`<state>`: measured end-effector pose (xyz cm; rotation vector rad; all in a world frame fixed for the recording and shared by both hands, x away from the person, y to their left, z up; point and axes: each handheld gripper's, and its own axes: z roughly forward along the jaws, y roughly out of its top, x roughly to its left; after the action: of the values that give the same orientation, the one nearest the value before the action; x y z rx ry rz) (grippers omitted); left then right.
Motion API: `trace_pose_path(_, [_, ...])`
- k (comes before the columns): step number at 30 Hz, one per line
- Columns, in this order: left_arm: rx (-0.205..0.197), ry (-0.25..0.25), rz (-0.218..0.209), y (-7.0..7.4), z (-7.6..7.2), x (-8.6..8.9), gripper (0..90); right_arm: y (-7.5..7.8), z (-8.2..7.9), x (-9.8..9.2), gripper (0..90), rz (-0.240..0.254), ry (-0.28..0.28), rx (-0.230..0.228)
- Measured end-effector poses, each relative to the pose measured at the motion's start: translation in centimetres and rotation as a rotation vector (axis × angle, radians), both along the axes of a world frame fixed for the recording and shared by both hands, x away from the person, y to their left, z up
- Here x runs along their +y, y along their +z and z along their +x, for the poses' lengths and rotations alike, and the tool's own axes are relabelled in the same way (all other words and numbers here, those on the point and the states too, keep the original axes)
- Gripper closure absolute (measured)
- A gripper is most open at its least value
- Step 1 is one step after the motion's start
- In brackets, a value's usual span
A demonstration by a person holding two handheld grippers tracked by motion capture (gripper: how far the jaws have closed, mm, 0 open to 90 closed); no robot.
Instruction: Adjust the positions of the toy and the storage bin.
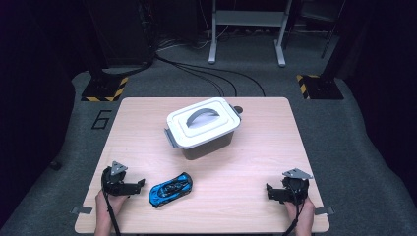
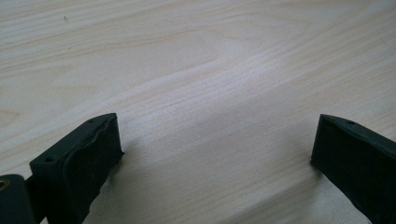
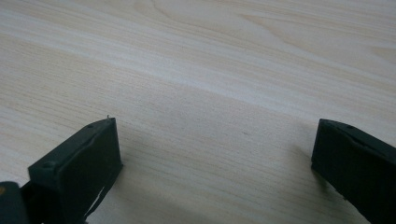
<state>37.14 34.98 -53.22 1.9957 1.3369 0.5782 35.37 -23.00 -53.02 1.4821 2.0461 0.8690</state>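
On the desk [image 1: 147, 128], a blue toy car [image 1: 170, 189] lies just beside our left gripper [image 1: 139, 184], well apart from the lidded white box [image 1: 203, 127] at the centre. Both the left gripper and the right gripper [image 1: 269, 189] rest with jaws wide apart, nothing between them. We judge the car light, rigid and glossy, likely to slip; across its flanks at mid-body looks the surest hold. The high view gives us car and box; each gripper view gives bare wood grain between its own jaws.
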Motion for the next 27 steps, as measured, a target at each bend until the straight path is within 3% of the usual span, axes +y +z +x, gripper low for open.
trace_pose_path(18, [0.018,-0.013,0.009,0.12,-0.07,0.00,0.0,-0.01,0.03,0.02,0.2,0.002,-0.004,0.001])
trace_pose_path(27, [-0.004,-0.012,-0.046,0.35,-0.40,0.56,0.0,-0.01,0.03,0.01,0.0,-0.001,-0.008,0.002])
